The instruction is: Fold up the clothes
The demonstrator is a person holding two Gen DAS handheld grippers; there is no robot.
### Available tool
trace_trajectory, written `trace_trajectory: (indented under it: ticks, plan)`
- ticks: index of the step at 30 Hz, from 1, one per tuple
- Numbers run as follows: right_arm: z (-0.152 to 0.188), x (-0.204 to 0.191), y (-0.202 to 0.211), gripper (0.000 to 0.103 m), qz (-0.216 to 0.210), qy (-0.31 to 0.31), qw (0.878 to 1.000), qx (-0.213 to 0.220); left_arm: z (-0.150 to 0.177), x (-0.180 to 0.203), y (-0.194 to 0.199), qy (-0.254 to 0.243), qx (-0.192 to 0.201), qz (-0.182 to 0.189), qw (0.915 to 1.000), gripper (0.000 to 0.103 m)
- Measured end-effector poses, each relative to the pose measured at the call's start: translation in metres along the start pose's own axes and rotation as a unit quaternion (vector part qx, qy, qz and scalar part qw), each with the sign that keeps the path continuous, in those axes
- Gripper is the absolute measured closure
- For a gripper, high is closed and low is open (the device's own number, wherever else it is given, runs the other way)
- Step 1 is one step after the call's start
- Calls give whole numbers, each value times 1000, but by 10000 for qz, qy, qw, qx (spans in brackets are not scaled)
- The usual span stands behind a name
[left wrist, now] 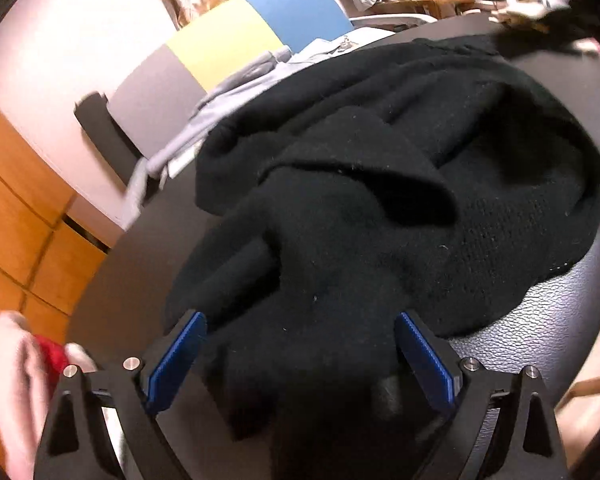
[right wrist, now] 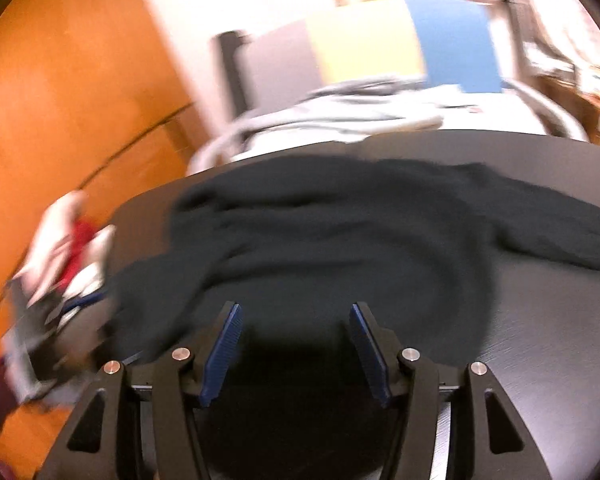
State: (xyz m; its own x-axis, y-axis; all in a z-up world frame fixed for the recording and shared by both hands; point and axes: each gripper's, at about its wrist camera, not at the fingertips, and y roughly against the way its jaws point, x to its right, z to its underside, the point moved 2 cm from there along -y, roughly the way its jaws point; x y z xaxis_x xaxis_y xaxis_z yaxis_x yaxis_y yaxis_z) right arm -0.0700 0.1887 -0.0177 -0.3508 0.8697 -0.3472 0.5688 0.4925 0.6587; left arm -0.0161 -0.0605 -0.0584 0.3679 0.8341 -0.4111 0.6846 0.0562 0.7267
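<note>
While both views are tilted and the right one is blurred by motion, a black knitted sweater [left wrist: 380,184] is seen lying crumpled on a round dark table [left wrist: 548,328], with folds heaped across its middle. The left gripper [left wrist: 300,356] is held just over the near edge of the sweater, its blue-padded fingers [left wrist: 180,356] spread wide apart with nothing clamped between them. The right gripper [right wrist: 296,348] is likewise held parted above the sweater's near hem, and no cloth is pinched. One sleeve [right wrist: 560,232] is stretched out to the right across the table. Beyond the table, pale grey clothing [right wrist: 340,120] is piled before a grey, yellow and blue panel [right wrist: 380,44].
</note>
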Motion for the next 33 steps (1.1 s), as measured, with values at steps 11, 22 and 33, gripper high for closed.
trace_trajectory:
  ticks: [11,22,33]
  plan:
    - [46,-16,-51,45,296,416,9912,-1219,21,-2,4,387,-127,470,9981,1]
    - [41,-16,-48,65,549,599,9875,-1348,7,-14,25,1154,-378,1747,9771,89]
    - [41,-11,-50,65,395,491,9896,-1292,-43,-178,35,3391,-129,2947,8933,89]
